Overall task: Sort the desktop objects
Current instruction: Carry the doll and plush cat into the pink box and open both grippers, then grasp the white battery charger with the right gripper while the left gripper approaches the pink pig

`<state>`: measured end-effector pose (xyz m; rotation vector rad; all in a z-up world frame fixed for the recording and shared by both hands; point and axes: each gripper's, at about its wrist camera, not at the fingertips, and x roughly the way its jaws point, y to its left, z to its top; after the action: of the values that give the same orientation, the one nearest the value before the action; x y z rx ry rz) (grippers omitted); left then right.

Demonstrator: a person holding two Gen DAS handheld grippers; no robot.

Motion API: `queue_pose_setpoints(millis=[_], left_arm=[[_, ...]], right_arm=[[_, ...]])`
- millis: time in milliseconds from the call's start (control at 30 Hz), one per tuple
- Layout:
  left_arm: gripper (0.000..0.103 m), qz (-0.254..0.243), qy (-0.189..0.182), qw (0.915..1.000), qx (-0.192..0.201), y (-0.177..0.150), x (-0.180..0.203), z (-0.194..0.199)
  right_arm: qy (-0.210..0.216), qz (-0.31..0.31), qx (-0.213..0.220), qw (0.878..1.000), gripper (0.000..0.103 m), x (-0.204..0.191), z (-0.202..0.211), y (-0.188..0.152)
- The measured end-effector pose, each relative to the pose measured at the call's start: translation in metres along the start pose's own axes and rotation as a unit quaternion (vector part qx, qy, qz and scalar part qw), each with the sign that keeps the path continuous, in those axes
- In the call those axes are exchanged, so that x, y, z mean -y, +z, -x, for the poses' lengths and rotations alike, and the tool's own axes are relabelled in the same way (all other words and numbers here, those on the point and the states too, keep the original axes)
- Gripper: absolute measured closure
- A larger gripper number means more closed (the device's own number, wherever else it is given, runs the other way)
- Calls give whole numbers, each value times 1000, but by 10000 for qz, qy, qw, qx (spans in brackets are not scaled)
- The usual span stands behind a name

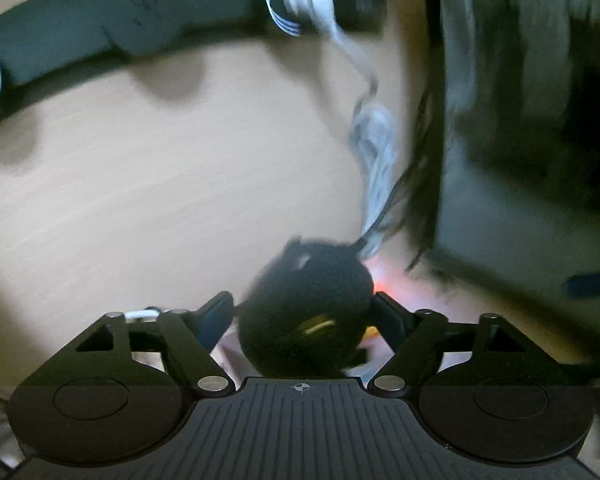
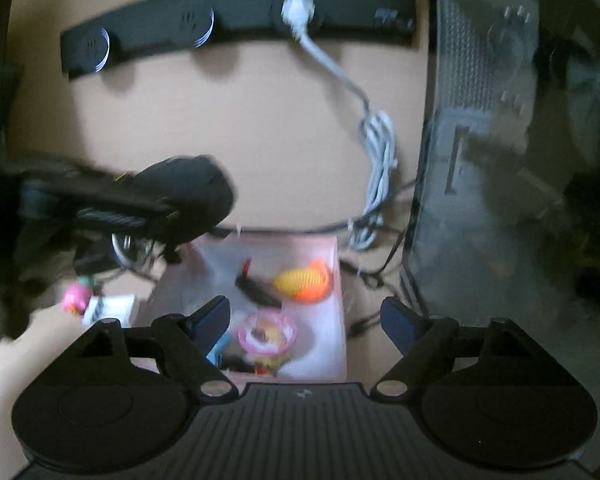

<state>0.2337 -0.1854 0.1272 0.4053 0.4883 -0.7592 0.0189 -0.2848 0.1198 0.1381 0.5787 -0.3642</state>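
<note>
Though both views are smeared by motion blur, no brand, label or writing can be read anywhere. The left claw [image 1: 304, 316] has a round black object [image 1: 304, 312] between its fingers; whether the pads press on it I cannot tell. The right claw [image 2: 304, 320] stands open with nothing between its fingers, above a clear bin [image 2: 340, 280] on the tan worktop [image 2: 260, 120]. In the bin lie an orange-and-yellow toy [image 2: 304, 280] and a pink round toy [image 2: 266, 334]. A black power strip [image 2: 240, 12] lies at the far edge, with a white plug [image 2: 298, 10] in it and its bundled white cable [image 2: 376, 160] trailing toward the bin.
</note>
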Motion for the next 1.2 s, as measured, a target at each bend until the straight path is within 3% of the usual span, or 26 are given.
queue_pose_setpoints(millis=[67, 167, 300, 433, 533, 667, 767, 867, 1033, 1200], left_arm=[[20, 10, 118, 9995, -281, -9, 0, -11], [8, 356, -15, 9986, -402, -29, -6, 3], [7, 675, -45, 9962, -546, -58, -7, 34], [6, 1269, 69, 9884, -835, -93, -11, 62], [5, 1790, 510, 9748, -1228, -125, -20, 78], [4, 2684, 1104, 9431, -1623, -162, -45, 100], [3, 3067, 1302, 9304, -1529, -174, -62, 120], [2, 3097, 1501, 9294, -1333, -172, -71, 138], [2, 3142, 1564, 9308, -1021, -166, -80, 159], [1, 3253, 1613, 9275, -891, -167, -88, 165]], right_arm=[[45, -71, -133, 9999, 18, -1, -7, -4], [51, -56, -169, 9998, 12, -3, -13, -6], [50, -37, -267, 9996, 7, -8, -22, -7], [125, 117, -419, 9990, 6, -24, -31, -10], [202, 407, -452, 9979, 4, -42, -32, -13], [318, 807, -495, 9950, 3, -65, -34, -8], [376, 1036, -427, 9930, 1, -77, -52, 12], [201, 1050, -596, 9925, 0, -83, -99, 41], [-266, 508, -932, 9940, 0, -97, -180, 71], [-344, 754, -1222, 9890, 0, -98, -199, 60]])
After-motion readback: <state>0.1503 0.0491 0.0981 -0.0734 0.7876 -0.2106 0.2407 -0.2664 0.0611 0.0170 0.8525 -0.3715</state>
